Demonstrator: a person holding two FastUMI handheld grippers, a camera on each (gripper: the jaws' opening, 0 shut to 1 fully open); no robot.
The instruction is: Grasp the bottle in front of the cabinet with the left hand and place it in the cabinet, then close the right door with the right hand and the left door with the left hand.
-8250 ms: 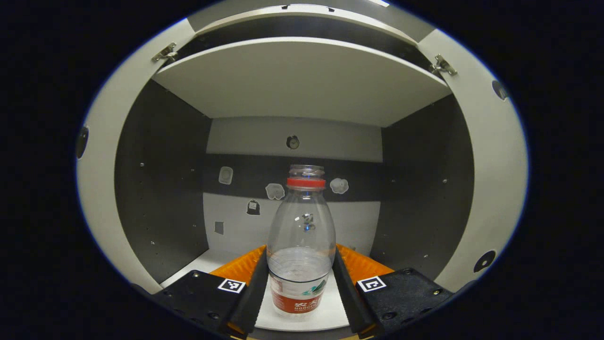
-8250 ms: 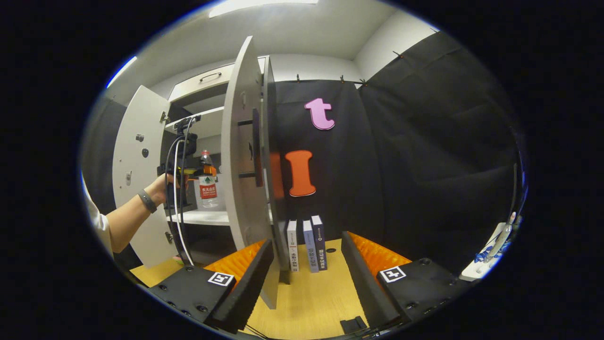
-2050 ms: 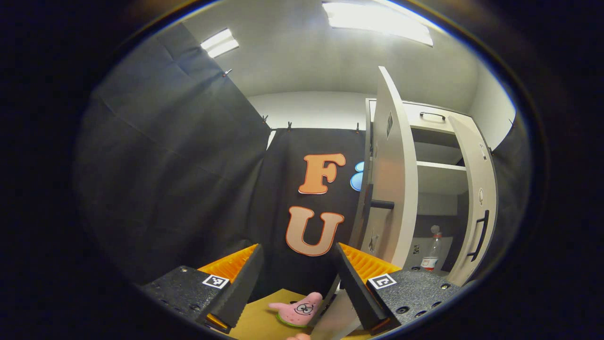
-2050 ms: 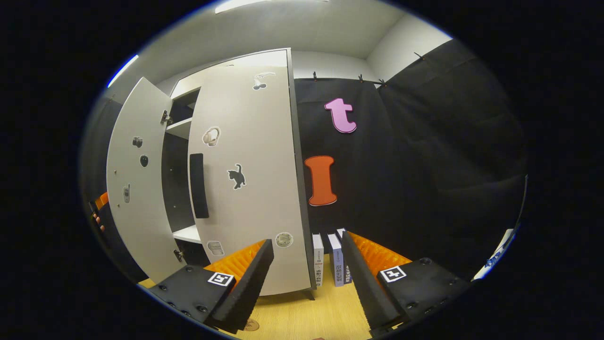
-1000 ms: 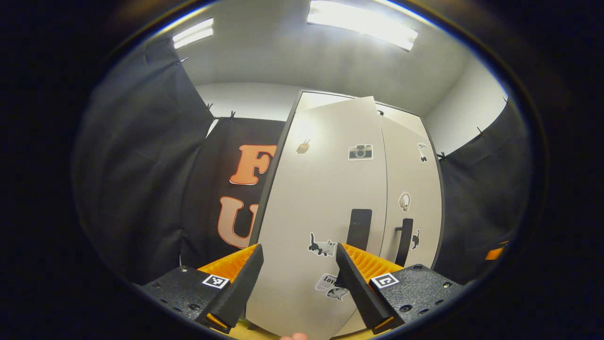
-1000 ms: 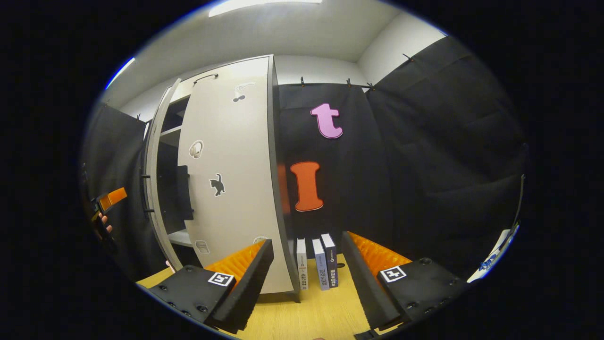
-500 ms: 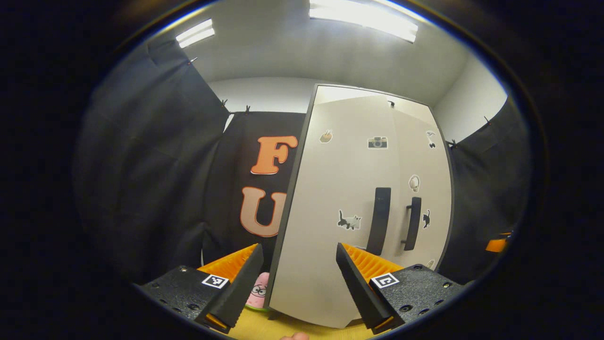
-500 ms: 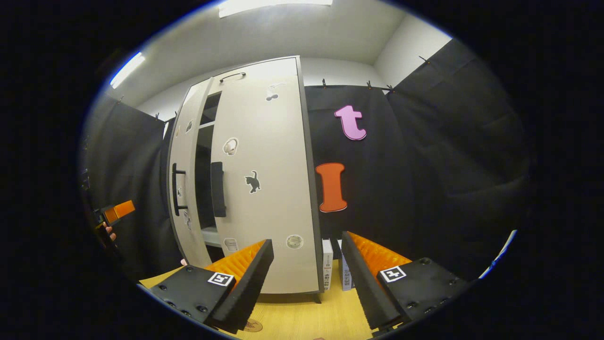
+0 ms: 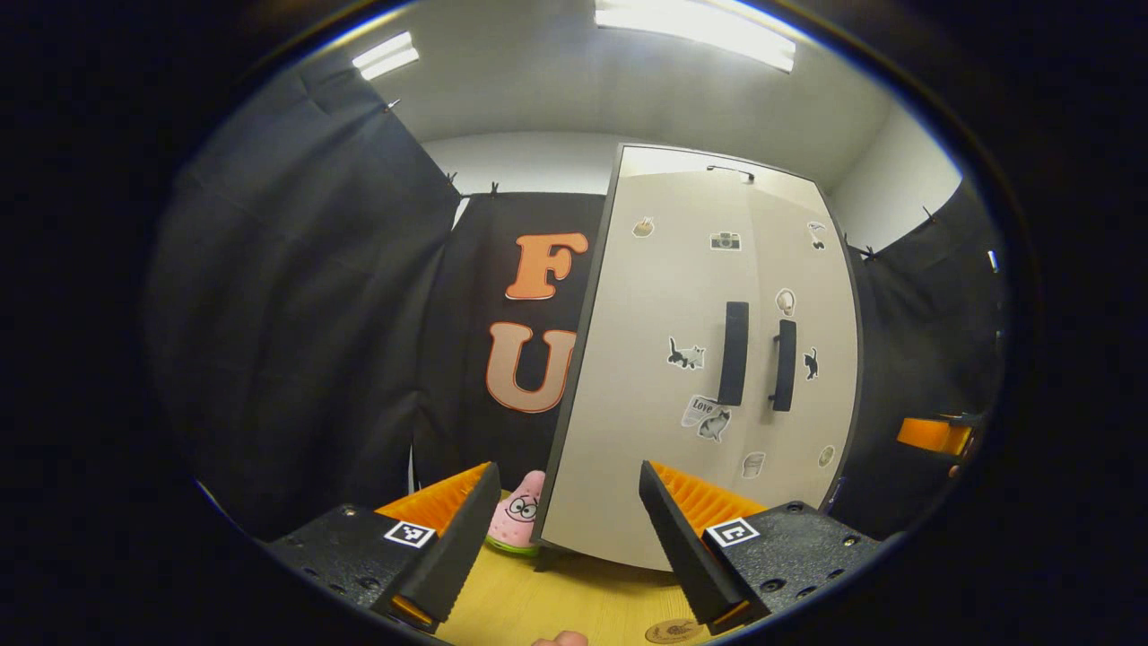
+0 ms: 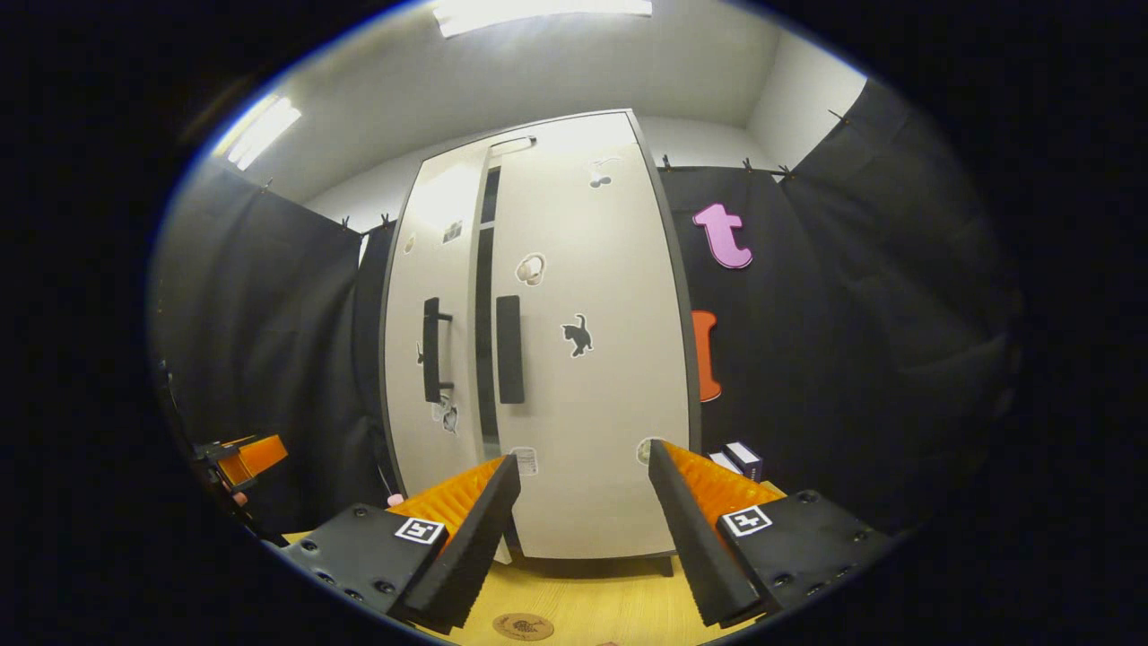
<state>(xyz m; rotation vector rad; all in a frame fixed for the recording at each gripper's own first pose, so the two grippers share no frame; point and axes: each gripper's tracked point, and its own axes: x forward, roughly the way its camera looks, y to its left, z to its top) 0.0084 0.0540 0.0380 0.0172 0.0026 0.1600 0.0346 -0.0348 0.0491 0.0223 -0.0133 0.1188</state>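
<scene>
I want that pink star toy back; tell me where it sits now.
In the left gripper view the pink star toy sits on the wooden table, low and left of centre, beside the cabinet's bottom left corner, before the black cloth wall.

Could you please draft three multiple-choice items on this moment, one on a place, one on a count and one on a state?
1. Where is the pink star toy?
A. on the floor beside the cabinet's left side
B. on top of the cabinet
C. between the left gripper's fingers

2. How many dark vertical handles do the doors carry?
A. one
B. two
C. four

3. How does the left door stand?
A. wide open
C. taken off
B. nearly shut, a dark slit beside the right door

Answers: 1 A, the left gripper view shows it by the cabinet's foot; 2 B, one on each door; 3 B, the right gripper view shows the slit.
</scene>
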